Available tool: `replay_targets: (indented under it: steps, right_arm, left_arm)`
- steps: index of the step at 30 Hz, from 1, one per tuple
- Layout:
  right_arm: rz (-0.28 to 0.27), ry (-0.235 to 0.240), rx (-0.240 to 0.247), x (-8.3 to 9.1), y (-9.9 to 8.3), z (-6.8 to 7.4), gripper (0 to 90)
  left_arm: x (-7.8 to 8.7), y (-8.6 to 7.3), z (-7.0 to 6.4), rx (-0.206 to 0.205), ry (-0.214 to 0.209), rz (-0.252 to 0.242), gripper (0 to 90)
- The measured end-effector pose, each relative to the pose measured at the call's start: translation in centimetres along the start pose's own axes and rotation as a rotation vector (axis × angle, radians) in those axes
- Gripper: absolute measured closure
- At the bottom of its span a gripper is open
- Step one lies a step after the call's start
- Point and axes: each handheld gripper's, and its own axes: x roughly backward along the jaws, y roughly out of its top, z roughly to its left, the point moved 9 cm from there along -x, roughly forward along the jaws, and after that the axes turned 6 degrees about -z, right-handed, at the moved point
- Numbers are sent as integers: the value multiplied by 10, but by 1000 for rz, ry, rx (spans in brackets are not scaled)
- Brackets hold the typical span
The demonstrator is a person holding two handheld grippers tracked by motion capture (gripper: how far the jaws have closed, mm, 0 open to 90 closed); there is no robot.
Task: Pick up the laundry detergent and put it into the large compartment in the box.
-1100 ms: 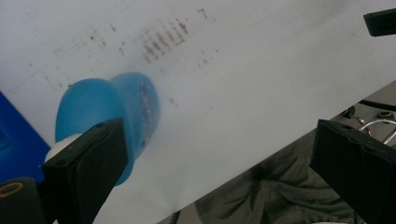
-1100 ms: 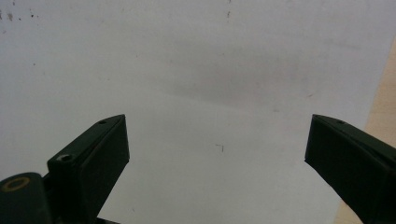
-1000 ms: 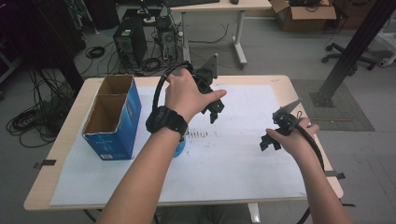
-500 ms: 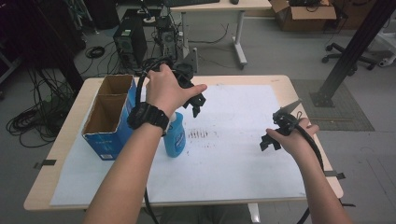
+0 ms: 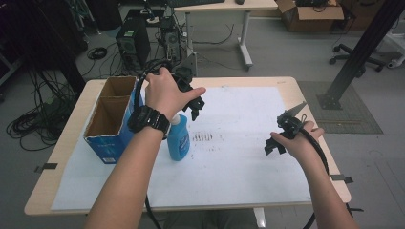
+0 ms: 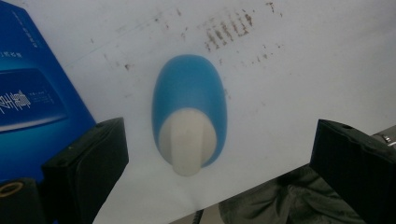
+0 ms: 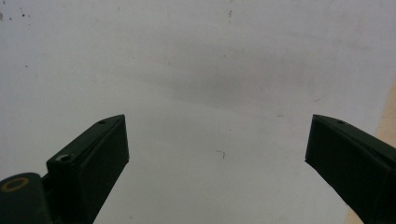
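The left gripper (image 5: 193, 102), jaws spread wide, hovers above the upright blue bottle (image 5: 178, 137) just right of the blue box (image 5: 109, 125), while the right gripper (image 5: 282, 133), likewise spread, hangs over the white sheet (image 5: 248, 157) at right

Your left tool (image 6: 219, 172): jaws wide apart, above bottle
Bottle (image 6: 189, 105): blue, white cap, upright
Box (image 6: 32, 98): blue, just beside bottle

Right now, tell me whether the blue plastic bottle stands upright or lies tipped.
Upright: the blue plastic bottle stands on its base, white cap facing up.
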Motion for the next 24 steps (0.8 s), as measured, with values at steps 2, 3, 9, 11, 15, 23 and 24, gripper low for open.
replay_targets:
  steps: [2,3,9,11,15,23,24]
  right_arm:
    - [2,2,3,-1,0,0,62]
    - [2,2,3,-1,0,0,62]
    - [3,2,4,-3,0,0,62]
    - [3,4,1,-4,0,0,62]
    - [4,3,4,-5,0,0,62]
    - [9,5,3,-9,0,-2,62]
    - [9,4,-1,-9,0,-2,62]
  left_arm:
    - [-6,-2,3,8,-4,11,46]
    - [-6,-2,3,8,-4,11,46]
    - [-17,-6,8,24,-11,29,46]
    - [-21,-7,10,29,-3,35,47]
    - [-29,-8,10,29,-8,49,47]
    - [-45,-10,13,44,10,67,47]
    - [-48,-11,14,48,19,78,47]
